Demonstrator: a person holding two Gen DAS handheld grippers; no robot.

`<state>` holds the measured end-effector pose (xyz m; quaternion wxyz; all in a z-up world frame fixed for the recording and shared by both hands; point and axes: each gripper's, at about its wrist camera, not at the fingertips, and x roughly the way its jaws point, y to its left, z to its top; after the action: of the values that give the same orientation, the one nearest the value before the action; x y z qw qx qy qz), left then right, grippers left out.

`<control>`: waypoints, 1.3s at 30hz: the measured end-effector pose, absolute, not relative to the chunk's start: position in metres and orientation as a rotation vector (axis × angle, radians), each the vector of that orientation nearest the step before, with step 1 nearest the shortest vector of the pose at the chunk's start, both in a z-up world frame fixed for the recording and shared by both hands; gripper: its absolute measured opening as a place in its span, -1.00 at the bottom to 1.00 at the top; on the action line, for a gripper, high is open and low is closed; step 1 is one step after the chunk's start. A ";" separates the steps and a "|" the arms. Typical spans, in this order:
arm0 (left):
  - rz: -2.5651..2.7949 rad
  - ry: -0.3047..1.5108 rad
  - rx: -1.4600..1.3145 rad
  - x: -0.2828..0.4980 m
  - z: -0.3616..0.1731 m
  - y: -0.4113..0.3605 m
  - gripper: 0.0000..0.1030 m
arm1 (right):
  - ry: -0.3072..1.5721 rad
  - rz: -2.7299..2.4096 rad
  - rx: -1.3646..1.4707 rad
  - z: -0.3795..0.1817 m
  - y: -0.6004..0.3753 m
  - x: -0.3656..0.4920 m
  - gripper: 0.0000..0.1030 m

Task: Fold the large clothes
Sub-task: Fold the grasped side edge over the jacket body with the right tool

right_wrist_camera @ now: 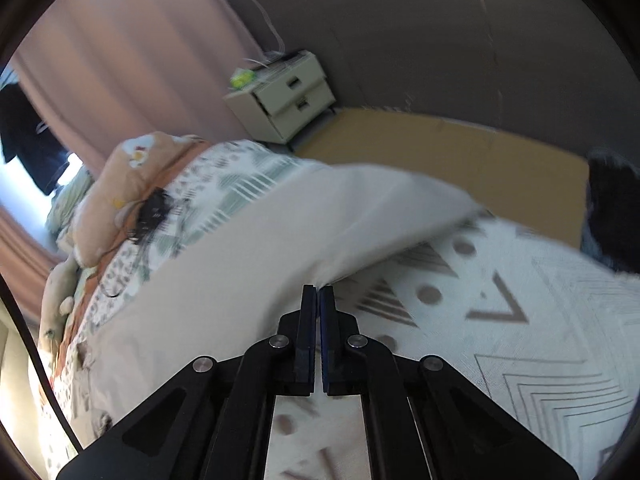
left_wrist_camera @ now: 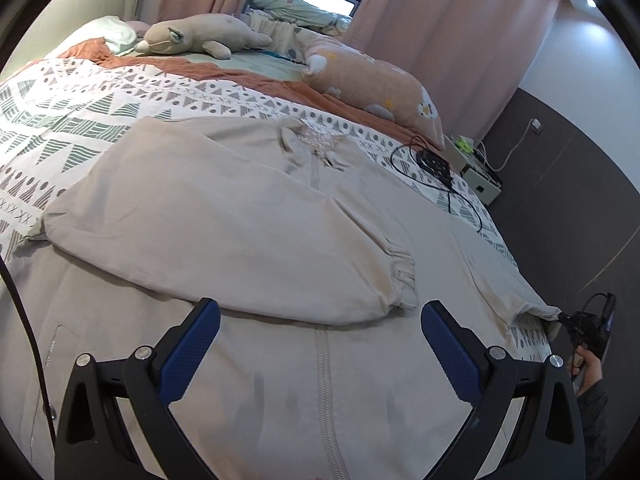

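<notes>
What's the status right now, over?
Left gripper open above beige zip-up jacket. Right gripper shut on its sleeve cuff. Black tangled cable near the jacket.

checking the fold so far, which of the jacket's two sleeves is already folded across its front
The sleeve lying across the jacket over the zip, cuff near the open left hand-held gripper. The other sleeve stretches to the bed edge, pinched by the right hand-held gripper.

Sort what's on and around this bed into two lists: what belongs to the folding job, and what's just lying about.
Part of the job:
- beige zip jacket, one sleeve already folded across its front
- right gripper, shut on the other sleeve's cuff
- left gripper, open above the jacket

Just lying about:
- plush toy
- peach pillow
- black cable bundle
- nightstand
</notes>
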<state>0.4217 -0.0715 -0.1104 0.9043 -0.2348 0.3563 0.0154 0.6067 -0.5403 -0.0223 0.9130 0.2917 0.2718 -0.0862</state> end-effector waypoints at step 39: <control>0.062 0.705 -0.613 0.414 -0.119 -0.032 0.99 | 0.775 0.501 0.227 0.023 -0.267 0.626 -1.00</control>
<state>0.4137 -0.0321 -0.1188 0.8924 -0.2954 0.3397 0.0300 0.6264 -0.2672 0.0226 0.8892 0.1091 0.3732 0.2412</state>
